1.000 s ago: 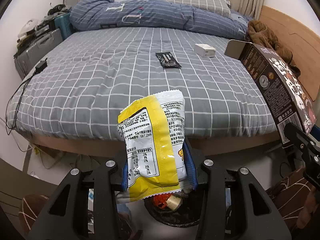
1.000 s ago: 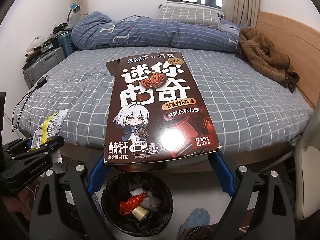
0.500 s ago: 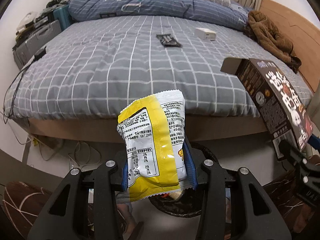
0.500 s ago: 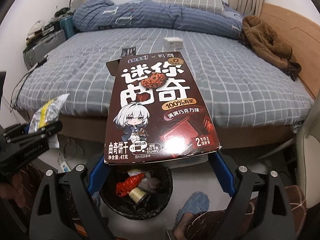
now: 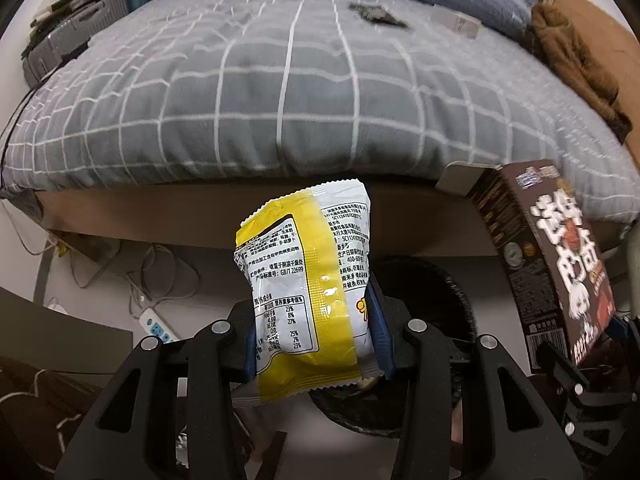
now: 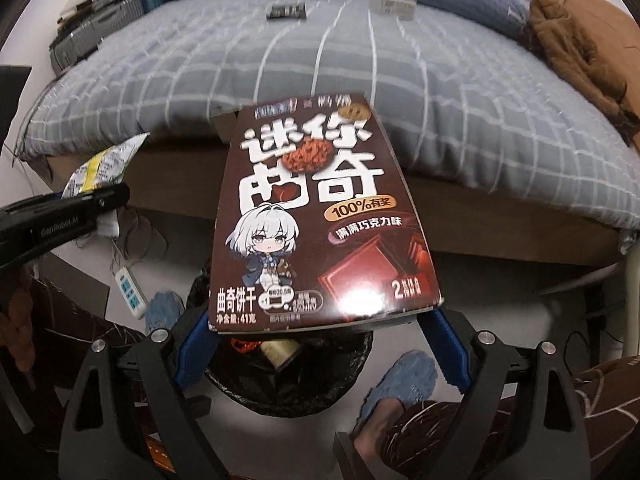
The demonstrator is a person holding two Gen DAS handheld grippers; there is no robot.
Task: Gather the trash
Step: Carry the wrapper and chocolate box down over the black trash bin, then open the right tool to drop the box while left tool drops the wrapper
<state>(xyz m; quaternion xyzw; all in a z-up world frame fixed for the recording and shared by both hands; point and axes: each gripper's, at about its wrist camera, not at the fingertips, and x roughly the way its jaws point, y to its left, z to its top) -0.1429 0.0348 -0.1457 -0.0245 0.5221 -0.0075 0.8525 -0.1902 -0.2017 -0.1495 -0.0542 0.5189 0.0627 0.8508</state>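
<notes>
Left gripper (image 5: 318, 344) clamps yellow-white snack bag (image 5: 308, 284) above black bin (image 5: 452, 308). Right gripper (image 6: 320, 344) clamps brown cookie box (image 6: 320, 216) by its sides, over bin (image 6: 288, 380) beside bed (image 6: 320, 60).

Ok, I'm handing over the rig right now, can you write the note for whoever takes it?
Left gripper: shut on the yellow and white snack bag.
Right gripper: shut on the brown cookie box, held across its width.
Both are held over the black-lined trash bin on the floor at the foot of the bed; the bin already has some trash in it.
Done: both pieces picked up and brought to the bin.
Left: release both into the bin, then fetch the dark wrapper and the small white box on the bed.
</notes>
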